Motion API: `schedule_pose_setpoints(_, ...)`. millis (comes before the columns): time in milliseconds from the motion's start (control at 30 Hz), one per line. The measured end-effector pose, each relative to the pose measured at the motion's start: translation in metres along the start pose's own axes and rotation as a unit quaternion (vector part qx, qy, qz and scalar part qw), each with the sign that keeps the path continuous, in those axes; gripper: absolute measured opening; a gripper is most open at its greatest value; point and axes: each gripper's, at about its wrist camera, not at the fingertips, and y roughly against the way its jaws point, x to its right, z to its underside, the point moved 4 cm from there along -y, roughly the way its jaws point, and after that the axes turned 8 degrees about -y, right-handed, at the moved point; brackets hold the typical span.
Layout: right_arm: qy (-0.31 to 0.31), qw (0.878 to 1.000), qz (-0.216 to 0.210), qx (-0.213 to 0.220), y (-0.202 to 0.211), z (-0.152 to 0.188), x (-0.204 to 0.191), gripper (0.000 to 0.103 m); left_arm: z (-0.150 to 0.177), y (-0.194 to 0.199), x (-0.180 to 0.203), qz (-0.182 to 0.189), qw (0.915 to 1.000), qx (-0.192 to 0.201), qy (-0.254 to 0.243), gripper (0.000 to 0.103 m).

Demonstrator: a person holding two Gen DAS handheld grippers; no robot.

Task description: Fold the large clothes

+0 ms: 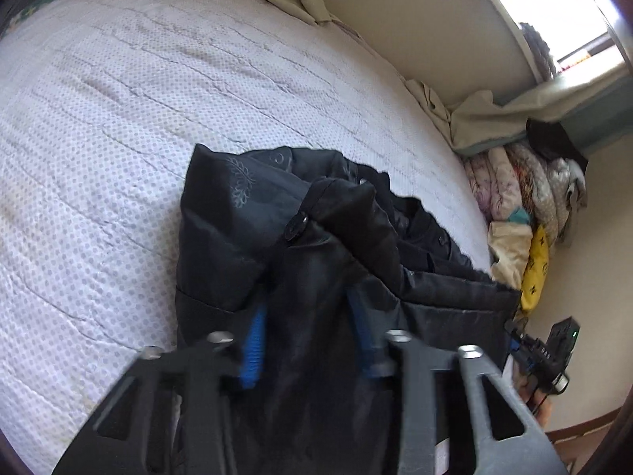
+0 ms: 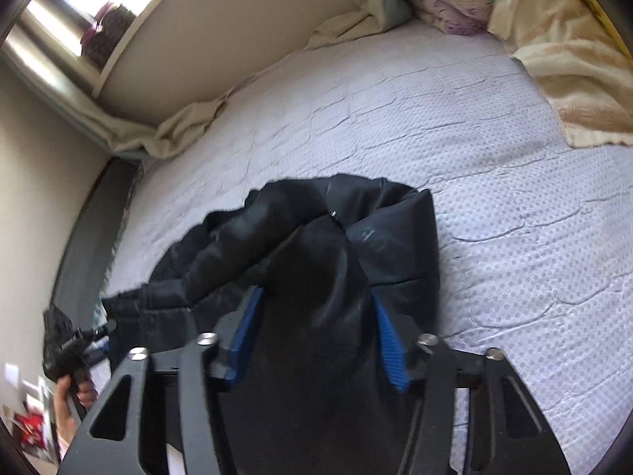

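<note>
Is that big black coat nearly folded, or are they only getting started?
Hard to say, but it looks midway. Done: the black padded jacket is on the white dotted bedspread. In hand: the left gripper and right gripper each pinch a bunch of its fabric, lifting it. Left: it is rumpled, not yet a flat, neat bundle.

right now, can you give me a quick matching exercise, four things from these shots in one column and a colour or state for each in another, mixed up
Things:
1. jacket
2. bedspread
3. left gripper
4. folded blankets

Colour or state:
A. white with small grey dots, wrinkled
B. stacked at the bed's end near the wall
C. black, padded, bunched on the bed
D. shut on dark fabric, blue pads showing

Pairs: 1-C, 2-A, 3-D, 4-B
</note>
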Motion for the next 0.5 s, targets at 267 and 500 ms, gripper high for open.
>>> schedule_pose_setpoints(267,-0.019,0.999,0.037,-0.03,0.009,0.015,0.007,0.011,0.017,0.015,0.012,-0.047,0.9985,-0.012,-0.025,0.015)
schedule_pose_setpoints(500,-0.086,0.993,0.048,-0.062,-0.014,0.044,0.04,0.011,0.038,-0.006,-0.017,-0.036,0.9978,-0.053,0.019,0.016)
